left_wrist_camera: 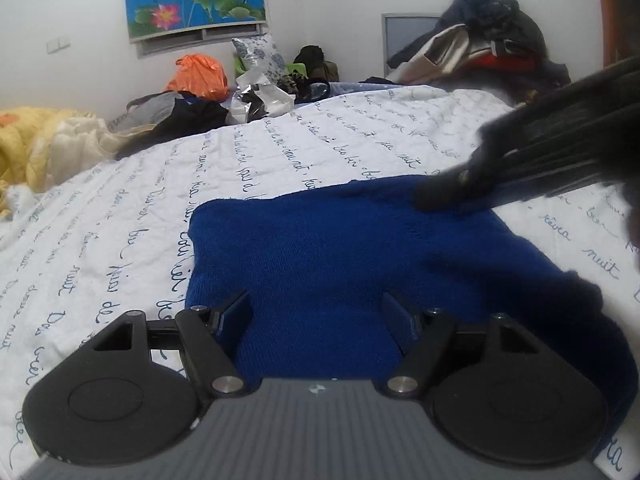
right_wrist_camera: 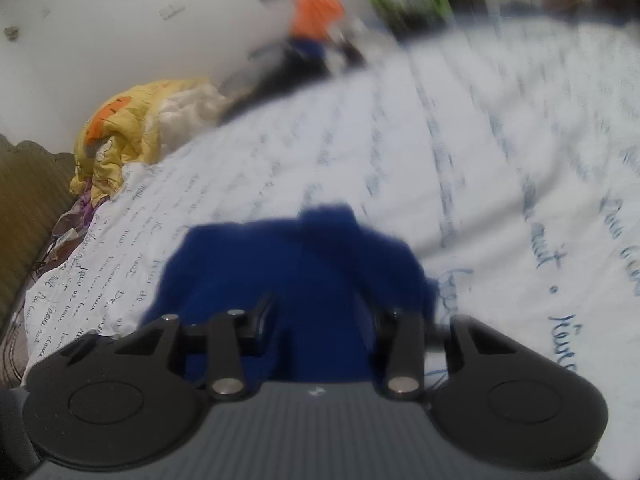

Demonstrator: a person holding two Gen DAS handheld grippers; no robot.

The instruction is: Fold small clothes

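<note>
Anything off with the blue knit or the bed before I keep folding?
Nothing damaged or spilled. The blue knit garment lies on the script-print bedsheet, with an uneven, bunched far edge where the right claw meets it. The left claw hangs open over its near edge. Clothes pile clutters the far side.

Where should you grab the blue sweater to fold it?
Probably the blue sweater is best pinched at its near left corner, coming in low from the left over the bed sheet. That edge lies flat and free there, and the right gripper is already at the far edge.
</note>
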